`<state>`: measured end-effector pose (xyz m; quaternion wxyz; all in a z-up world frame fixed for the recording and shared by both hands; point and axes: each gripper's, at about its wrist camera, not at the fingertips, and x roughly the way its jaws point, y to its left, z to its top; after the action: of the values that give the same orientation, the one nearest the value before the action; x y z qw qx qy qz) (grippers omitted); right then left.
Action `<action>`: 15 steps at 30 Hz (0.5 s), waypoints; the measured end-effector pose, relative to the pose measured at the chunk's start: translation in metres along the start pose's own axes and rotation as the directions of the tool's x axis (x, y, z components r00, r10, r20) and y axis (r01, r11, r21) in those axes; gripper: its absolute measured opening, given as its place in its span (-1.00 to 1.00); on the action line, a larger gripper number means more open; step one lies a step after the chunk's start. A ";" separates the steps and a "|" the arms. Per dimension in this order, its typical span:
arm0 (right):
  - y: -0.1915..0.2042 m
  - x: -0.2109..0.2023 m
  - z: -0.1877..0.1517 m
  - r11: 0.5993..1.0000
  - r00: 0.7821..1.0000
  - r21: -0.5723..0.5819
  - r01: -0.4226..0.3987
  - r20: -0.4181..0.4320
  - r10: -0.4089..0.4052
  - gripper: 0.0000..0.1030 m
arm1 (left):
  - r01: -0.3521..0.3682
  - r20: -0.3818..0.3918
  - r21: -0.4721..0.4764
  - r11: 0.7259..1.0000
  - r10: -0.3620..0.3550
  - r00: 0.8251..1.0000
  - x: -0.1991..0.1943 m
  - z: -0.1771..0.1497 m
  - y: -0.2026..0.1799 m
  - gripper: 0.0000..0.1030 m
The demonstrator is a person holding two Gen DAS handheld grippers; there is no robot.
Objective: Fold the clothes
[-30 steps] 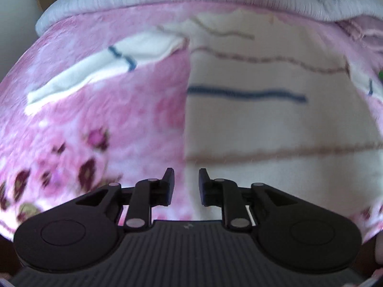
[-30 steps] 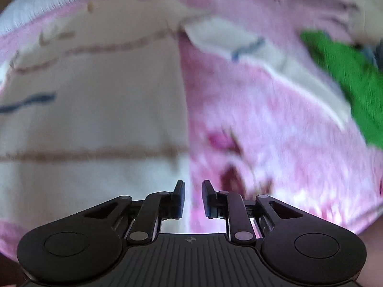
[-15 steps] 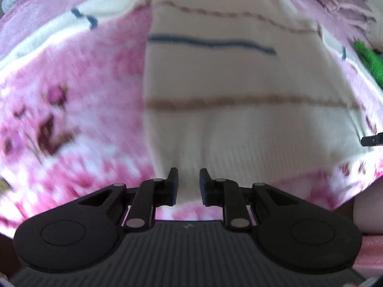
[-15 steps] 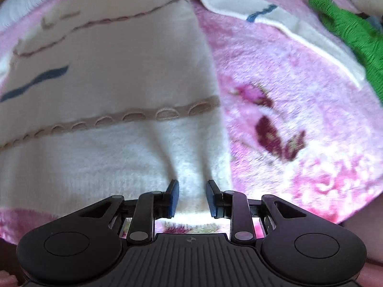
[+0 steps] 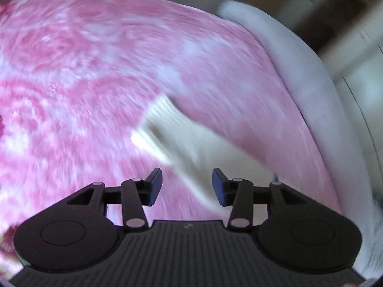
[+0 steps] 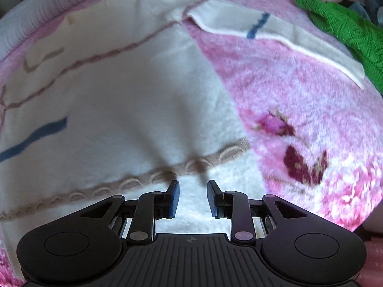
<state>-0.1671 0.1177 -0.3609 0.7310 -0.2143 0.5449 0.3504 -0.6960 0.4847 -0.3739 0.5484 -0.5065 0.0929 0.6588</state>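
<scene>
Your left gripper hangs with jaws spread apart over a pink floral blanket. A cream sleeve, motion-blurred, runs between the fingers toward its ribbed cuff. A white ribbed cover borders the blanket at right.

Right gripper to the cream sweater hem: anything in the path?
Nothing visible. The right gripper hangs with jaws apart directly over the cream sweater, near its lower right edge. The green knit garment lies off at the far right on the pink blanket, clear of it.
</scene>
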 end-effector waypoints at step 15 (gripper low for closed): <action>0.000 0.006 0.006 0.997 0.997 -0.027 0.077 0.015 -0.076 -0.30 | -0.359 0.299 0.587 0.725 0.218 0.929 0.004 -0.020 -0.021 -0.48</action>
<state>-0.1626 0.1232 -0.3647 0.7446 -0.2427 0.5264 0.3311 -0.6671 0.4815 -0.3771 0.5831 -0.1995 0.3287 0.7156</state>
